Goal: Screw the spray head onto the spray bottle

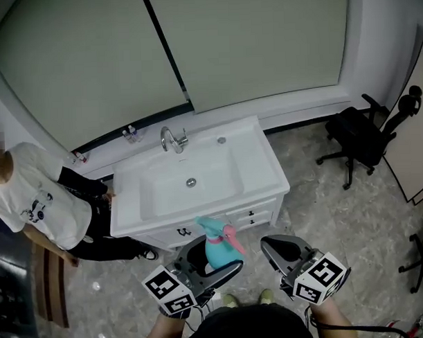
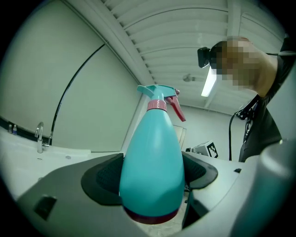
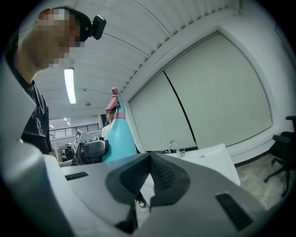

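A teal spray bottle (image 1: 218,249) with a teal and pink spray head (image 1: 220,230) on its neck stands upright between the jaws of my left gripper (image 1: 209,263), which is shut on its body. In the left gripper view the spray bottle (image 2: 153,162) fills the middle, its spray head (image 2: 163,96) on top. My right gripper (image 1: 278,254) is held level to the right of the bottle, apart from it, shut with nothing in it. In the right gripper view the pads (image 3: 149,178) meet, and the spray bottle (image 3: 118,134) shows to the left.
A white washbasin cabinet (image 1: 267,173) with a chrome tap (image 1: 172,140) stands just ahead against the wall. A person in a white shirt (image 1: 36,202) sits on the floor at its left. A black office chair (image 1: 359,139) stands at the right.
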Available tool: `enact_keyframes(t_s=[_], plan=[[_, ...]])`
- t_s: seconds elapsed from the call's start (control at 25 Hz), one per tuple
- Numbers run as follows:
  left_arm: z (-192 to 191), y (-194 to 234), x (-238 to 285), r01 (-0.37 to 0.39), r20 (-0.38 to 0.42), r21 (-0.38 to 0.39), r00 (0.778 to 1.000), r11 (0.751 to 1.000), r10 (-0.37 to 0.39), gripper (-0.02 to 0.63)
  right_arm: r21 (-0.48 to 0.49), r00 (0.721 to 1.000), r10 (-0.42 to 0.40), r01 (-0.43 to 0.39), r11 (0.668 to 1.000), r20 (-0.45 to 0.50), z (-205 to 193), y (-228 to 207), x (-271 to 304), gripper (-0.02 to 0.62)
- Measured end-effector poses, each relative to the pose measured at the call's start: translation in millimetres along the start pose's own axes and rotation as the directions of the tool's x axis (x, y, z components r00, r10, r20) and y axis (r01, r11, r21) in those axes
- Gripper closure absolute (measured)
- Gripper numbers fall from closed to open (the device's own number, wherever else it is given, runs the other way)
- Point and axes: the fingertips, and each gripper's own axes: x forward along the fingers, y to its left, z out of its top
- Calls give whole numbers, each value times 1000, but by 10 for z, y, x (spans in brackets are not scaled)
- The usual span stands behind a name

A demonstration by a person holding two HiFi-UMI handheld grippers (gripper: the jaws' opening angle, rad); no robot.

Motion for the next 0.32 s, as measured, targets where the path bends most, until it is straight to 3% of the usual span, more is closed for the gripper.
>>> enact_keyframes(t_s=[0.16,0.32], plan=[[-44,-93,-36,56,-23,-6,998,998,-56,225,17,998,-63,63,998,23,23,92,-141,595],[43,-2,-389,95,-22,7,995,995,-95,225,13,995,-98,98,995,24,-6,378,93,595]])
